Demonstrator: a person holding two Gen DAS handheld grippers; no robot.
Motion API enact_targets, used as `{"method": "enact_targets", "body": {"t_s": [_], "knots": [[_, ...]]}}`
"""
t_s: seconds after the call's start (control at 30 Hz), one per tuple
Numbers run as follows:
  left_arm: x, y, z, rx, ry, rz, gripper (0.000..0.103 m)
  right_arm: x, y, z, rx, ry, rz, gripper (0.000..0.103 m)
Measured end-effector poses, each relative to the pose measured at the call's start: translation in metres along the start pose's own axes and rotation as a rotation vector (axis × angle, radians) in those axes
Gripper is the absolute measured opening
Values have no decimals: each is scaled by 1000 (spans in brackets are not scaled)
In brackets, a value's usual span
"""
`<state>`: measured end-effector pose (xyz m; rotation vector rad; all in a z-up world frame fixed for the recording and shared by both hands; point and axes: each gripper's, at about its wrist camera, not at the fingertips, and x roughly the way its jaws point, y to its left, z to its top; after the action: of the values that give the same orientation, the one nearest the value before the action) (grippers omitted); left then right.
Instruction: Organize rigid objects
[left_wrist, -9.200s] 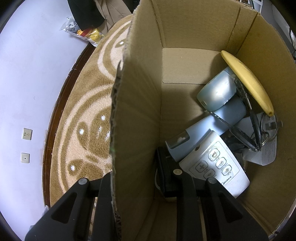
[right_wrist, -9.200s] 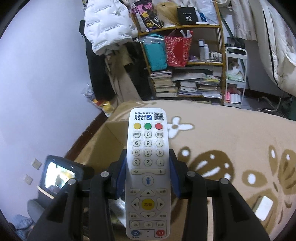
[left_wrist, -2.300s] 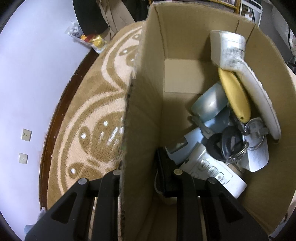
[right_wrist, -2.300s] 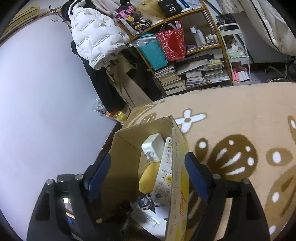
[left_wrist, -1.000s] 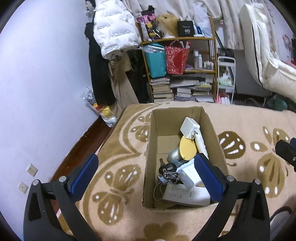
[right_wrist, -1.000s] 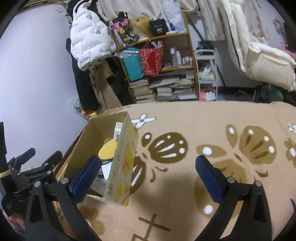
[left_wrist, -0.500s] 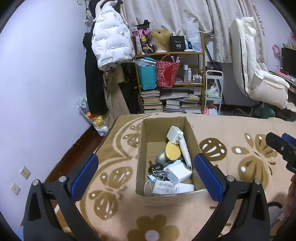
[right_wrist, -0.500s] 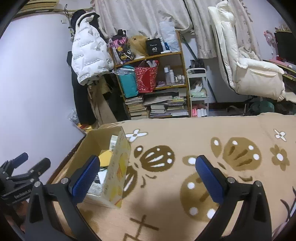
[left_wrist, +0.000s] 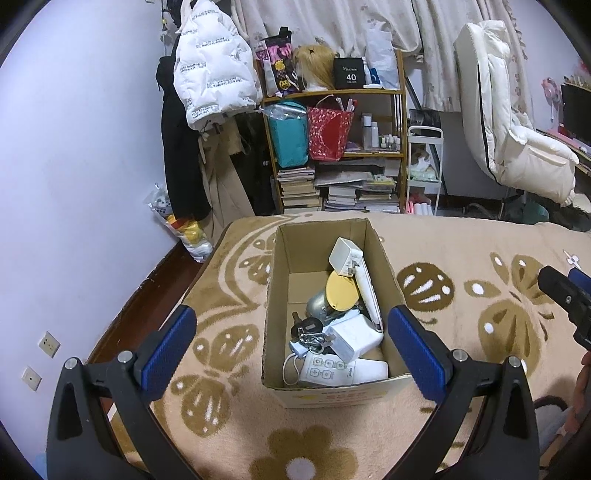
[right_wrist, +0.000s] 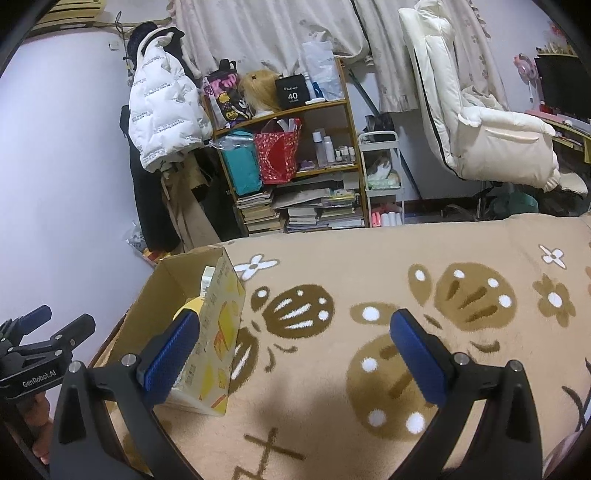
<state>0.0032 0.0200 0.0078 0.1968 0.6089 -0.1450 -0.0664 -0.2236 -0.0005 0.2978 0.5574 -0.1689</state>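
Left wrist: hand-held gripper (left_wrist: 291, 349) spread wide, empty

Plain matt corrugated cardboard box (left_wrist: 321, 236), printed glossy yellow on its side; inside, smooth white plastic remote (left_wrist: 341, 371) and shiny metal keys (left_wrist: 312, 338). Fuzzy pile carpet (left_wrist: 461, 243) underneath, ridged blue pads (right_wrist: 170, 347) on matt black fingers.

The cardboard box (left_wrist: 274, 295) sits on the carpet (left_wrist: 461, 258), remotes and chargers inside; the bookshelf (left_wrist: 332, 147) stands at twelve o'clock behind it
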Motion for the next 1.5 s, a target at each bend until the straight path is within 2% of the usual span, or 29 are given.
{"method": "enact_targets", "body": {"t_s": [1.5], "knots": [[4,0,-1,5,9,2,102,4,1,-2,-24,21,-2,103]]}}
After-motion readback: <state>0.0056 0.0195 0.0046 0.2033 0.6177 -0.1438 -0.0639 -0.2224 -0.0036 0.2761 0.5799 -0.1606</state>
